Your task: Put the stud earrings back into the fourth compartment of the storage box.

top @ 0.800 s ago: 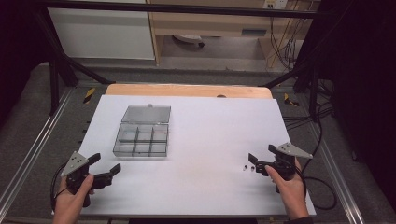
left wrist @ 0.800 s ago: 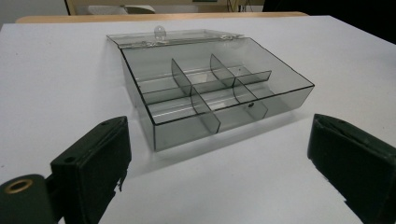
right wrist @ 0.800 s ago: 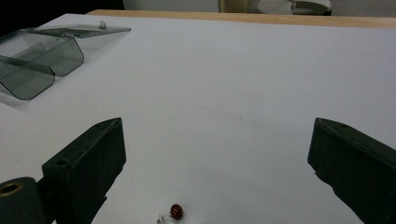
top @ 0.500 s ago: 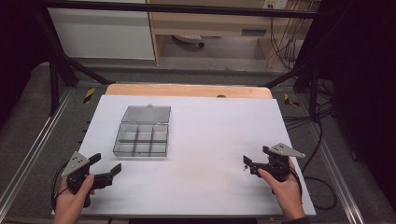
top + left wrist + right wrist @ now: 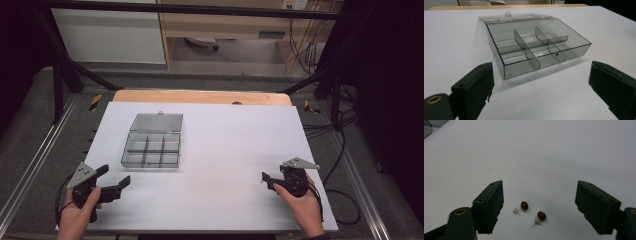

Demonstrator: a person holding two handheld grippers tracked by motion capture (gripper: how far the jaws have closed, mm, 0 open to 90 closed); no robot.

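— Item one?

— Two dark red stud earrings: one (image 5: 524, 205) lying just beside the other (image 5: 541, 215) on the white table (image 5: 225, 150), each with a thin metal post against the surface. They sit near the table's right edge, toward its near right corner. In my right gripper view they lie between the two jaws, low down, touching neither.

— What is around them?

— My right gripper (image 5: 539, 206), jaws set wide apart, holding nothing. In the high view this right gripper (image 5: 268, 180) is in my right hand (image 5: 302, 207) just inside the right edge, pointing toward the table's middle.

— Item two?

— One clear, smoke-tinted compartment box (image 5: 151, 149), standing left of the table's centre, well apart from the earrings. Its lid (image 5: 157, 121) is thrown fully back and lies flat toward the far edge. Dividers split the tray into six cells, two rows of three. I cannot tell for certain whether every cell is bare; a small dark spot on the front wall of one cell is too small to name.

— And the other tool?

— My left gripper (image 5: 112, 181), held in my left hand (image 5: 77, 212) at the near left corner. Its jaws are also spread wide, gripping nothing. In the left gripper view the left gripper (image 5: 541, 85) faces the box (image 5: 536, 47), which stands just beyond it, not touching.

— The support?

— White tabletop with a bare wooden strip (image 5: 200, 96) along the far edge.
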